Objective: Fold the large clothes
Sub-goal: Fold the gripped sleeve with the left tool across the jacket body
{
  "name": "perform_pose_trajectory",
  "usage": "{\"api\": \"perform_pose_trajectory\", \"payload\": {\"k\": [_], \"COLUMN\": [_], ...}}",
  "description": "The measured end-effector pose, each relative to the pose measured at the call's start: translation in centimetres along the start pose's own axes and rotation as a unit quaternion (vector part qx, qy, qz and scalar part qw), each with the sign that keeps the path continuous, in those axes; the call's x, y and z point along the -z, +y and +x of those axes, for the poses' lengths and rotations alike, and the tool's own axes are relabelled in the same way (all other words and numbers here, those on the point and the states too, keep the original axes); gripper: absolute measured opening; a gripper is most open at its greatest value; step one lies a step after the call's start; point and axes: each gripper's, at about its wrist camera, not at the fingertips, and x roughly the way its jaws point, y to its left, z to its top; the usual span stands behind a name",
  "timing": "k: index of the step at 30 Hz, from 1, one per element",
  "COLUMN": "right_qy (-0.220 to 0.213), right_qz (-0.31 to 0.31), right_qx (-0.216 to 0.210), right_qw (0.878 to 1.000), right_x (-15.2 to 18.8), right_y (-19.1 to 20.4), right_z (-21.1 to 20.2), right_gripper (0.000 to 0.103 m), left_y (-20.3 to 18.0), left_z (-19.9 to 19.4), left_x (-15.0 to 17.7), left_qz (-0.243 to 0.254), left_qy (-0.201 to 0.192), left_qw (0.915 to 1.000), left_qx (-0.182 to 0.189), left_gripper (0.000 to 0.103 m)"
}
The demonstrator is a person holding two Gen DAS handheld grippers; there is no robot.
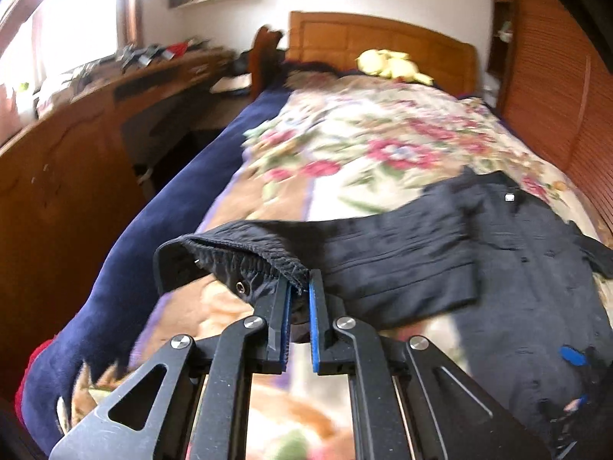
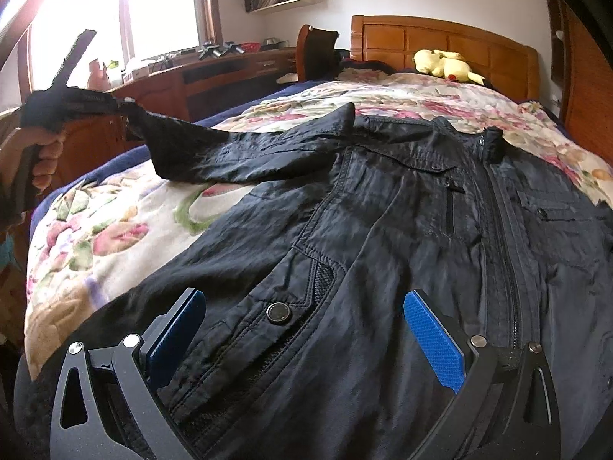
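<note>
So the black jacket is lying front-up on the floral bedspread, zipper closed, taking up the near right part of the bed. The left gripper has its jaws pinched nearly shut on the ribbed cuff of one sleeve, and that sleeve is lifted off the bed and stretched out to the left. In the right wrist view you can see the hand on that gripper at the far left edge, though it's dark against the bright window and partly cut off. The right gripper hangs over the lower front of the jacket with jaws spread wide, nothing clamped, a pocket snap sitting between them. I can't tell if the pads touch the fabric. The left view is pretty smeared. Yellow plush toy up by the wooden headboard, cluttered desk along the left wall.
</note>
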Motion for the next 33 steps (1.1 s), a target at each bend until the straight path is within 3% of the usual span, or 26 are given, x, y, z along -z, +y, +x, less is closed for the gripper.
{"api": "perform_pose_trajectory", "payload": {"k": [8,19,24,27,33], "right_qy": [-0.031,-0.036,-0.034,-0.033,-0.027], "right_qz": [0.020,-0.004,-0.004,-0.014,-0.035], "right_qx": [-0.030,0.009,0.016,0.013,0.010], "right_qw": [0.999,0.999,0.999,0.999,0.999], "right_x": [0.5,1.8,1.6,1.5,1.2], "right_y": [-1.7,-4.2,-4.4,-3.9,-3.2], "right_z": [-3.2,-6.1,-6.1,-6.1,-6.3], "right_gripper": [0.103,0.103,0.103,0.103,0.103], "left_y": [-9.7,-17.4,-18.6,-18.0,-14.8], "left_z": [-5.1,-8.9,-10.2,-10.9,-11.2], "left_x": [0.0,2.8,4.6,5.9,8.7], "left_qz": [0.050,0.095,0.099,0.087,0.053], "left_qy": [-0.025,-0.023,-0.035,-0.040,-0.042], "left_qw": [0.9970,0.9894,0.9883,0.9882,0.9920], "left_qx": [0.054,0.107,0.110,0.119,0.107], "left_gripper": [0.008,0.008,0.009,0.027,0.037]}}
